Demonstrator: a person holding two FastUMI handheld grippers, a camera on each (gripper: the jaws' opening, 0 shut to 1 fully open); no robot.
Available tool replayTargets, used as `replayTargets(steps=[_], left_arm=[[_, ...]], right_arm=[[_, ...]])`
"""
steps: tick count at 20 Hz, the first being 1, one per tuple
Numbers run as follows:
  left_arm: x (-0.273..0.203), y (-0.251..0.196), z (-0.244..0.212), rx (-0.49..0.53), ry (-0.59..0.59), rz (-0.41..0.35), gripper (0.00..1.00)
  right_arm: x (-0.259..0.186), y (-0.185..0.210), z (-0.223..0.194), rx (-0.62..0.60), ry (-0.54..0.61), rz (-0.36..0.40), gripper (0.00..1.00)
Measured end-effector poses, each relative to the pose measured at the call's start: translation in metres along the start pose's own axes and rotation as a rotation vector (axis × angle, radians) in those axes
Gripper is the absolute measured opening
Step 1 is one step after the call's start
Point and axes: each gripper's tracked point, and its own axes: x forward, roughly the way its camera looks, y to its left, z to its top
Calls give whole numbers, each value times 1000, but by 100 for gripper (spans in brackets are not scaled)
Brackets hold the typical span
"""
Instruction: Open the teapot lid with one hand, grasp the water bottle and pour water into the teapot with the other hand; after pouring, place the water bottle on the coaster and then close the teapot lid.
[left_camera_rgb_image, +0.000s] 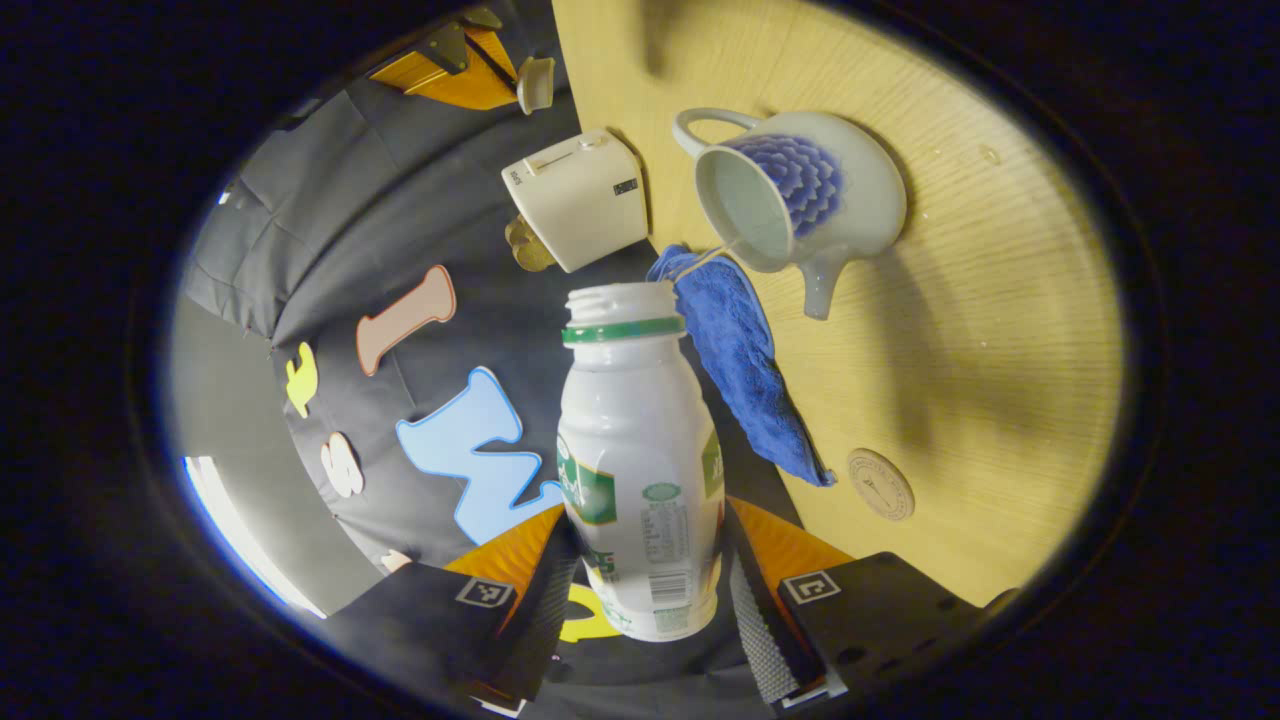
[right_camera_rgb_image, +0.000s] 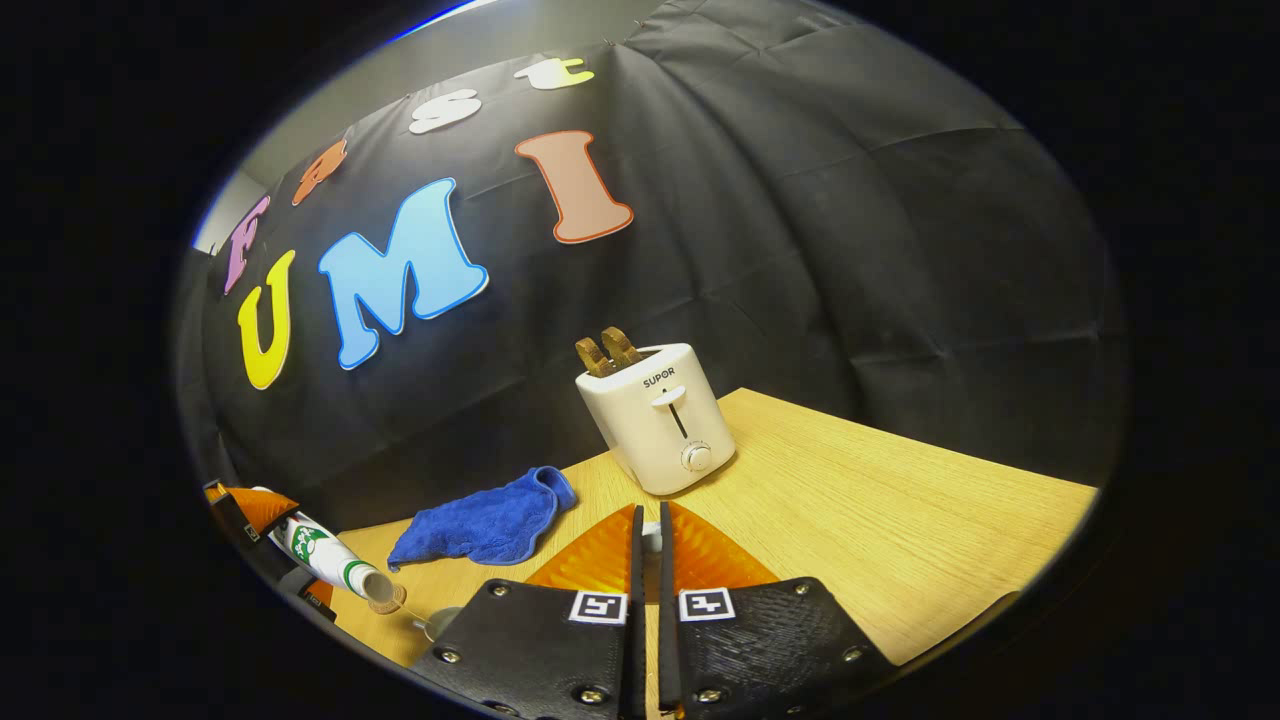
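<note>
A staged booth dressed as a kitchen corner, not a lived-in home. A black cloth wall (right_camera_rgb_image: 800, 200), creased and pinned in panels, closes off the back, with a strip of pale room wall (left_camera_rgb_image: 215, 400) showing past its edge. In front stands a light wooden table (right_camera_rgb_image: 850, 520) set with household props: a white toaster (right_camera_rgb_image: 660, 420) holding two slices of toast (right_camera_rgb_image: 608, 350), a crumpled blue cloth (right_camera_rgb_image: 480, 520), a blue-patterned white teapot (left_camera_rgb_image: 800, 200) and a round coaster (left_camera_rgb_image: 880, 484)
</note>
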Motion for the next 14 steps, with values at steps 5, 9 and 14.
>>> replayTargets(steps=[5, 9, 14], left_arm=[[0, 2, 1, 11, -1, 6, 88], [1, 4, 3, 18, -7, 14, 88], [-1, 8, 5, 22, -14, 30, 84]], right_arm=[[0, 0, -1, -7, 1, -2, 4], [1, -1, -1, -6, 2, -5, 4], [1, 1, -2, -19, 4, -3, 4]])
